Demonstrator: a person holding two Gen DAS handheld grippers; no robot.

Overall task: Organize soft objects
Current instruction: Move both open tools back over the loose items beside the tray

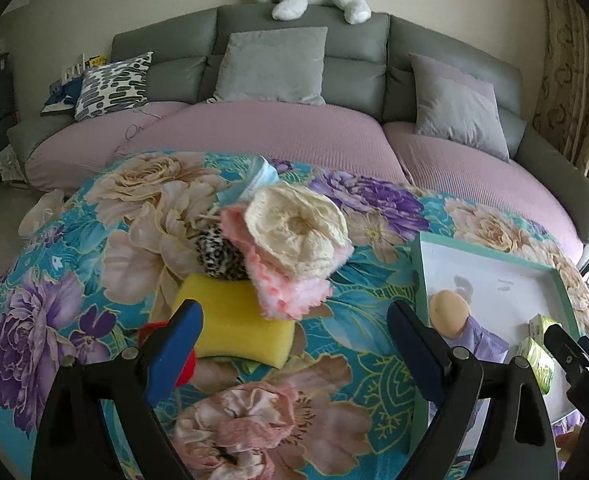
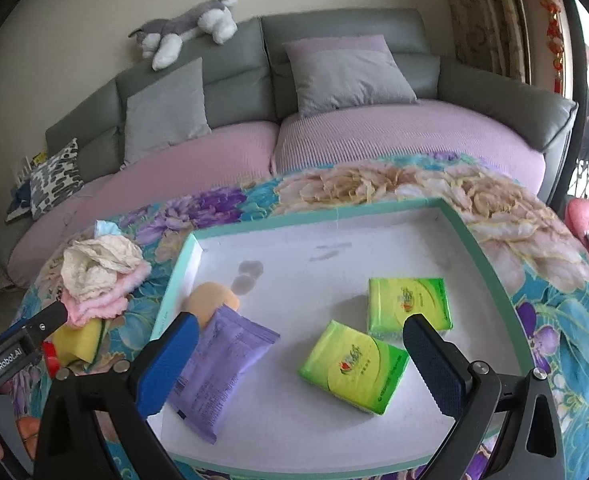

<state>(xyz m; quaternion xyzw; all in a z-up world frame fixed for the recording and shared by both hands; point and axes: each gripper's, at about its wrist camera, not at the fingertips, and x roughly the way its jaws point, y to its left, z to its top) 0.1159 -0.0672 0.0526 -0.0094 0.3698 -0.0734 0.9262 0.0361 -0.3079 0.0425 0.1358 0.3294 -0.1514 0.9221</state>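
The big flowery cloth point(image 1: 54, 300) covers the table, and on it sits a tray point(image 2: 490, 264) with a green rim and a white floor. Inside the tray lie a purple packet point(image 2: 222, 364), two green tissue packs point(image 2: 354, 364) and point(image 2: 410, 306), and a round peach puff point(image 2: 212, 300) tucked just beside the purple packet. To the left of the tray is a heap of soft things that are not put away yet: a pink cloth point(image 1: 294, 284) with a cream frilly piece point(image 1: 298, 232) on top, a spotted scrunchie point(image 1: 218, 256), a yellow sponge point(image 1: 234, 320), a pink satin scrunchie point(image 1: 238, 428) near the front, and something red point(image 1: 184, 368) that I cannot make out well. The left gripper point(image 1: 294, 344) hangs over the heap with its jaws wide apart and nothing in them. The right gripper point(image 2: 298, 360) hangs over the tray, jaws wide apart too, holding nothing. The heap is stacked, so I think a grab at the sponge could tip the pink cloth and the cream piece off. A grab at the top could also pull up two things at once. The flowery cloth could bunch up and get pinched. The right gripper could bump a tissue pack.
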